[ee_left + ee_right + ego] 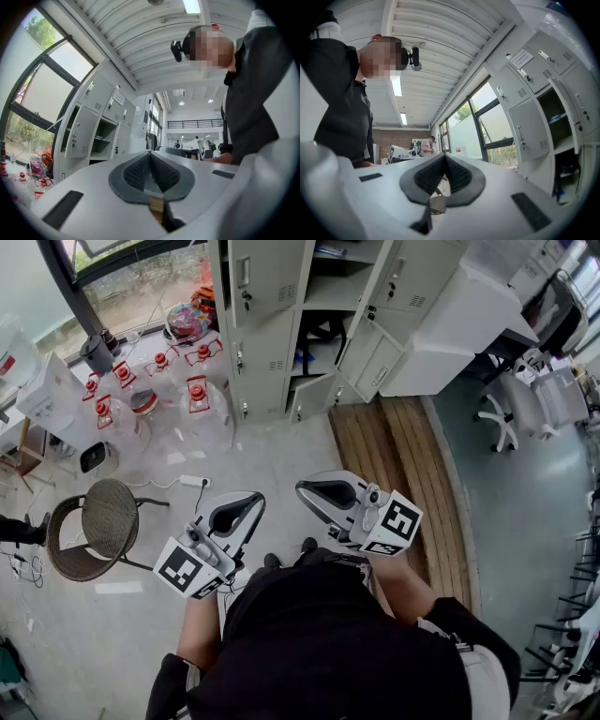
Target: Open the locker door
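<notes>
I am holding the left gripper (246,502) and the right gripper (309,491) well apart from the locker door (265,276) ahead, both pairs of jaws pressing together on nothing.

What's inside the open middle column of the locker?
The locker shows bare shelves up top. Lower down sit a dark bundle and something blue beside it, but what they are is unclear. The ajar door covers the bottom bay.
</notes>
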A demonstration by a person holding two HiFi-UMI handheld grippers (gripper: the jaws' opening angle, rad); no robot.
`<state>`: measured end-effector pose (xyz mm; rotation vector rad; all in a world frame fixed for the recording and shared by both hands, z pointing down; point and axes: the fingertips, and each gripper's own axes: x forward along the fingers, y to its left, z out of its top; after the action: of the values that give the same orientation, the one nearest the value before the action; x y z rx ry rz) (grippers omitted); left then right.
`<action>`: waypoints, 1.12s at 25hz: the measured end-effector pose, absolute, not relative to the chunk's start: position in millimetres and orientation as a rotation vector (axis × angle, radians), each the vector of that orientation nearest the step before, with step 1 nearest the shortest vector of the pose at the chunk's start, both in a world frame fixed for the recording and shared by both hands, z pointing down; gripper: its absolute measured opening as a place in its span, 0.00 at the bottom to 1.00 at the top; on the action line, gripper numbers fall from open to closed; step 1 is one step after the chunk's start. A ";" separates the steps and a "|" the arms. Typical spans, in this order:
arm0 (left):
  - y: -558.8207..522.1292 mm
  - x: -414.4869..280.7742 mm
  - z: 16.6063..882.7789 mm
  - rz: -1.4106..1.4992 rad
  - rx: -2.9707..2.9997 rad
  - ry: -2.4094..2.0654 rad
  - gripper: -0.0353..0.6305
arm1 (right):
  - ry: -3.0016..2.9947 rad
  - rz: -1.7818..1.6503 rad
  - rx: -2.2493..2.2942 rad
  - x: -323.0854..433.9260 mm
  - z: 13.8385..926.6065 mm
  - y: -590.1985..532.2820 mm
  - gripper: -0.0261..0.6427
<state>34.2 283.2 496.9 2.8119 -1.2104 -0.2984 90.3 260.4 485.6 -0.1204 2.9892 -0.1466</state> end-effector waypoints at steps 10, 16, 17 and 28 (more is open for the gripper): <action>284.8 7.9 511.4 -0.309 2.782 -1.205 0.08 | 2.987 -0.182 -0.187 81.3 489.7 257.8 0.06; 276.1 4.2 511.9 -0.319 2.790 -1.210 0.08 | 2.976 -0.207 -0.192 82.8 492.2 243.5 0.06; 272.7 1.9 512.8 -0.312 2.788 -1.216 0.08 | 2.977 -0.210 -0.182 80.8 493.4 240.4 0.06; 190.1 -40.5 510.9 -0.189 2.746 -1.324 0.08 | 2.933 -0.236 -0.123 49.8 502.0 137.6 0.06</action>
<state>-40.5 190.1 510.9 2.7463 -1.3242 -0.1891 49.8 137.6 502.0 -0.1230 2.9326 -0.2365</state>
